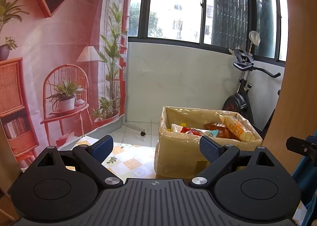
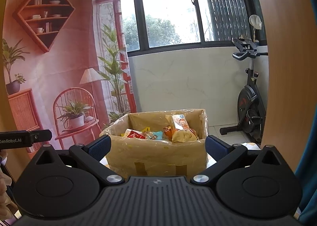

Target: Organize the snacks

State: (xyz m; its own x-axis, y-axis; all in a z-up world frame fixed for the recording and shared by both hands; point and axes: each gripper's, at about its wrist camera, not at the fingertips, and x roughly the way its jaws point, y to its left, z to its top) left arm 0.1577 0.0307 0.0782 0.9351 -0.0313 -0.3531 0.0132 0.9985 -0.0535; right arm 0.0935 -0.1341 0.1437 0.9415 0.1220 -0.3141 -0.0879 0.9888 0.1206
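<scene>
Right gripper (image 2: 157, 144): nearest the lens, fingers wide apart, holding nothing, facing the box
Left gripper (image 1: 156, 147): fingers wide apart, empty, box ahead to its right
Cardboard box (image 2: 158, 158): plastic-lined, open, on the patterned table (image 1: 126, 158)
Snacks (image 2: 158, 132): packets heaped loosely inside the box
Progress: fits either gathered in or awaiting sorting
Surroundings: exercise bike (image 2: 249, 95), printed backdrop (image 2: 59, 63); nothing blocks the box

tan box (image 2: 156, 156), floral checked tablecloth (image 1: 126, 158)
</scene>
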